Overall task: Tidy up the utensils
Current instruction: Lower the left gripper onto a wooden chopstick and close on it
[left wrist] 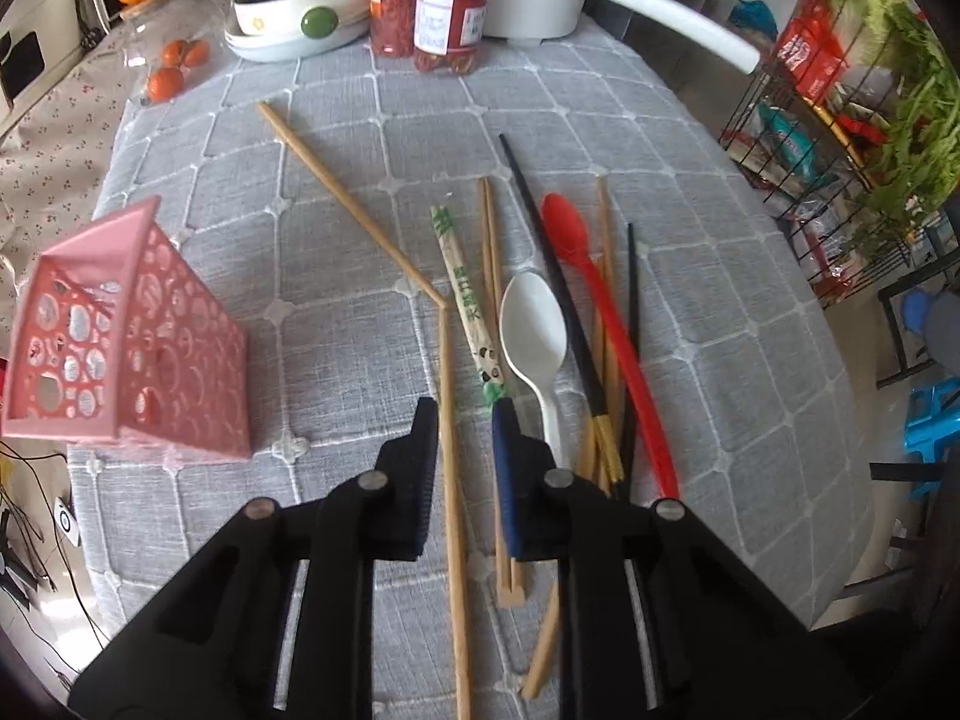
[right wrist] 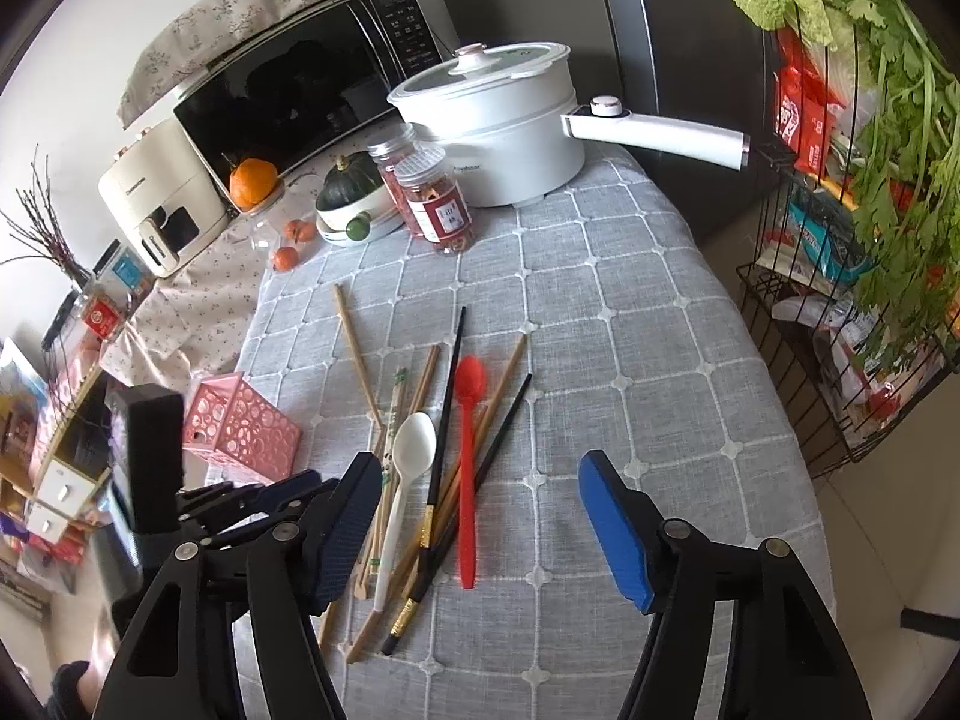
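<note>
Barely started, by my reading: the pink basket point(left wrist: 129, 336) lies tipped on its side at the left of the table point(left wrist: 690, 138), and I see no utensil inside it. Its mesh hides part of the interior, so I can't be fully sure.

Everything else is loose on the grey cloth. Two bamboo chopsticks point(left wrist: 354, 204) meet in a bent line near the middle. To their right is a heap: a wrapped pair point(left wrist: 465, 294), a white spoon point(left wrist: 534, 324), a red spoon point(left wrist: 594, 294), black chopsticks point(left wrist: 558, 282) and more bamboo ones, all crossing each other.

My left gripper point(left wrist: 462, 420) is down low over the near bamboo chopstick. Its jaws are narrow and straddle the stick, but I see a gap on either side, so I judge the pads are not pressing on it yet. My right gripper point(right wrist: 480, 480) hangs above the heap's near end, jaws wide, nothing in them, and clear of the cloth.

What's left, as I judge it: stand the basket upright, then gather every stick and both spoons into it. The crossed pieces in the heap will likely need picking from the top down.
</note>
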